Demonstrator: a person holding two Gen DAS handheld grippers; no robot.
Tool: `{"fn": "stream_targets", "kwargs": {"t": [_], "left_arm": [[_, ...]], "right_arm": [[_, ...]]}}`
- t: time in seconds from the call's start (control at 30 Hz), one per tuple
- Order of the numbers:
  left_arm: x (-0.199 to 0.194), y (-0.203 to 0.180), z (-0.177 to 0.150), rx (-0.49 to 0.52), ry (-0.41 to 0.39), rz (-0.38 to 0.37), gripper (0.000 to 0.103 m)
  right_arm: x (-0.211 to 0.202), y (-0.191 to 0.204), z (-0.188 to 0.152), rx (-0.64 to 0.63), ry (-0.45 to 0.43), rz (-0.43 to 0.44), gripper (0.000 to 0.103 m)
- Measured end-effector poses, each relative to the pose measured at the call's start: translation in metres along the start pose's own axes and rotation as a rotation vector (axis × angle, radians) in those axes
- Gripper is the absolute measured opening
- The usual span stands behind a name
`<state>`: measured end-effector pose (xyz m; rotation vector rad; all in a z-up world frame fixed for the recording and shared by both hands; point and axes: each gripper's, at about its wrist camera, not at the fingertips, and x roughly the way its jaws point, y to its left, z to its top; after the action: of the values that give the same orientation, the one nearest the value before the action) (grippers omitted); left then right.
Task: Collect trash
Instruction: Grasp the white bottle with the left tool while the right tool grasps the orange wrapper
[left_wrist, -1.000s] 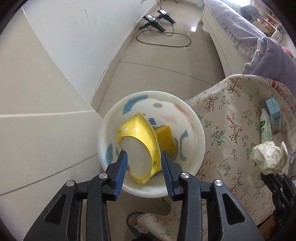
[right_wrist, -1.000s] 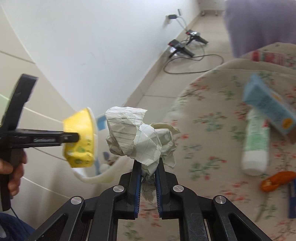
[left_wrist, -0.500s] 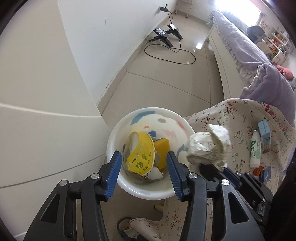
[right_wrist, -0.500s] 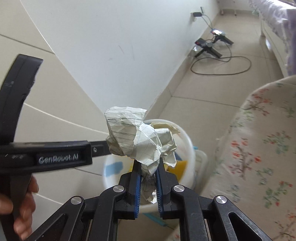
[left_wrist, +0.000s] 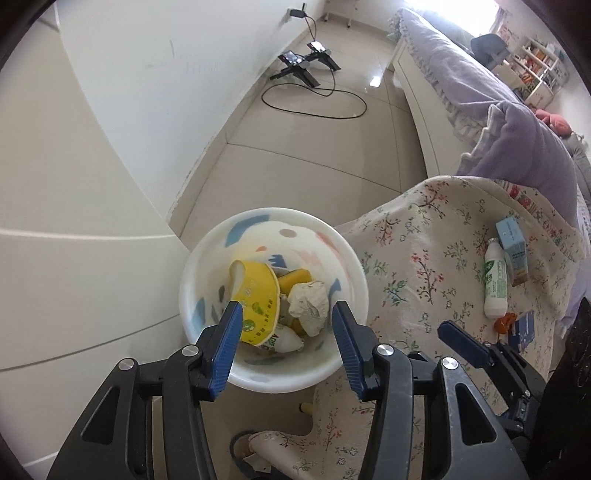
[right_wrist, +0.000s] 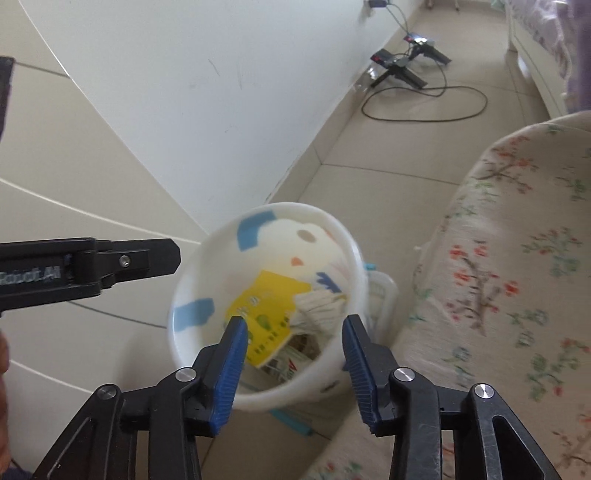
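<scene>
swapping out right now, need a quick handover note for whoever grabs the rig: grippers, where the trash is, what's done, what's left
Left gripper: open, empty, above the bin.
Right gripper: open, empty, also over the bin.
In the bin: yellow cup, paper ball, other scraps.
Done: cup and paper ball are binned.
Left: on the floral cloth lie a white bottle, a blue carton and a small orange item. Whether these are trash cannot be told; check, then bin them.

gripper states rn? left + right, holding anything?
Left gripper: open, holding nothing, above the white patterned plastic trash bin.
Right gripper: open, holding nothing; the crumpled ball of lined paper lies in the bin.
</scene>
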<state>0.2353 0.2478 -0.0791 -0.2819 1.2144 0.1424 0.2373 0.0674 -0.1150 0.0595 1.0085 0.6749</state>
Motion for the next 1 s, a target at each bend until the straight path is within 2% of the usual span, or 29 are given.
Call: {"fn": "stream_targets", "kwargs": {"t": [0.1, 0.17, 0.23, 0.4, 0.5, 0.53, 0.63, 0.67, 0.73, 0.8, 0.9, 1.0], "left_arm": [[-0.001, -0.021, 0.001, 0.027, 0.002, -0.044, 0.053], [-0.001, -0.036, 0.001, 0.046, -0.002, -0.061, 0.053], [-0.001, -0.055, 0.001, 0.074, -0.002, -0.082, 0.053], [0.005, -0.115, -0.005, 0.168, 0.012, -0.158, 0.053], [0.011, -0.151, -0.010, 0.232, 0.024, -0.187, 0.053], [0.014, -0.163, -0.012, 0.252, 0.031, -0.192, 0.053], [0.026, -0.197, -0.015, 0.289, 0.054, -0.206, 0.053], [0.029, -0.206, -0.015, 0.294, 0.060, -0.212, 0.053], [0.037, -0.223, -0.015, 0.297, 0.070, -0.226, 0.054], [0.045, -0.236, -0.013, 0.295, 0.071, -0.236, 0.054], [0.060, -0.252, -0.010, 0.292, 0.078, -0.227, 0.054], [0.075, -0.262, -0.006, 0.262, 0.101, -0.243, 0.054]], "right_arm": [[-0.031, -0.015, -0.005, 0.002, -0.015, -0.018, 0.055], [-0.056, -0.028, -0.006, -0.003, -0.034, -0.050, 0.056], [-0.082, -0.040, -0.007, -0.001, -0.053, -0.091, 0.061], [-0.146, -0.090, -0.007, 0.002, -0.085, -0.222, 0.065], [-0.174, -0.135, -0.014, 0.067, -0.079, -0.304, 0.068], [-0.179, -0.147, -0.017, 0.090, -0.078, -0.332, 0.069], [-0.188, -0.190, -0.040, 0.167, -0.068, -0.491, 0.073], [-0.189, -0.201, -0.047, 0.200, -0.056, -0.502, 0.073], [-0.188, -0.223, -0.058, 0.313, -0.031, -0.459, 0.073], [-0.193, -0.235, -0.061, 0.390, -0.043, -0.402, 0.073], [-0.199, -0.235, -0.058, 0.400, -0.071, -0.371, 0.073], [-0.198, -0.234, -0.058, 0.420, -0.073, -0.304, 0.073]]}}
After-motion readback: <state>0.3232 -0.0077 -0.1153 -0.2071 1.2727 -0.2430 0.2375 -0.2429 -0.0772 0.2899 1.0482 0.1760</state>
